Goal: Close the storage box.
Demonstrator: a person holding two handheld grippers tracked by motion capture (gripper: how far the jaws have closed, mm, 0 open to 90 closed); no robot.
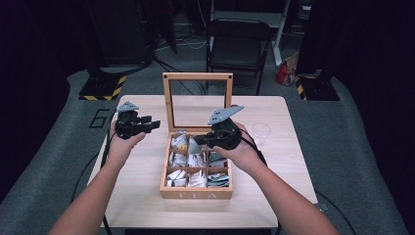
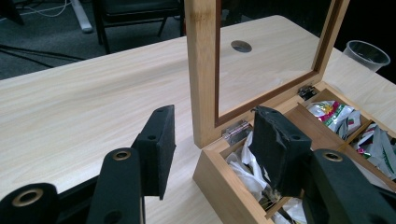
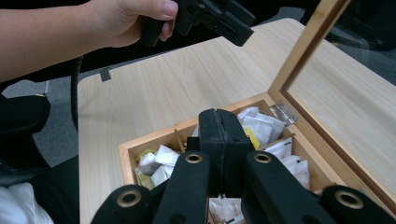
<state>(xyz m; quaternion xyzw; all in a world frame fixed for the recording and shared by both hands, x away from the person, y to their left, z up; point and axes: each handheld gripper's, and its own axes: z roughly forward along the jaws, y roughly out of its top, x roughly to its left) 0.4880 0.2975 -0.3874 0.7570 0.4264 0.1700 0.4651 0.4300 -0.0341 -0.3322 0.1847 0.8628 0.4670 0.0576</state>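
Right gripper [image 1: 199,139] is over the back-left part of the tea box [image 1: 195,193], jaws clamped flat against each other with nothing between them; in the right gripper view the pads meet pad to pad [image 3: 223,140] above the compartments of tea bags [image 3: 254,126]. Left gripper [image 1: 152,122] sits off to the left of the box, above bare table [image 1: 142,196], jaws parted and holding nothing (one pad [image 2: 156,149] hangs over the tabletop, the other [image 2: 275,149] over the box's near corner, in the left gripper view). The wooden box stands near the middle of the table, front face marked TEA toward the person, nine compartments in a three-by-three grid, all stuffed with mixed sachets: mostly white, some green and yellow ones [image 2: 334,114]. Lid [image 1: 169,100] is open and standing upright on its hinges [image 2: 236,128] at the rear edge, a wooden frame with a clear pane, so the table shows through it. A clear plastic cup [image 1: 261,133] stands upright on the table just right of the box, apart from it and close behind the right hand [image 1: 240,154]. Left hand [image 1: 122,144] grips its tool from below, cable trailing off the left table edge. A black chair [image 1: 238,46] stands on the floor beyond the table, well apart from everything on it.
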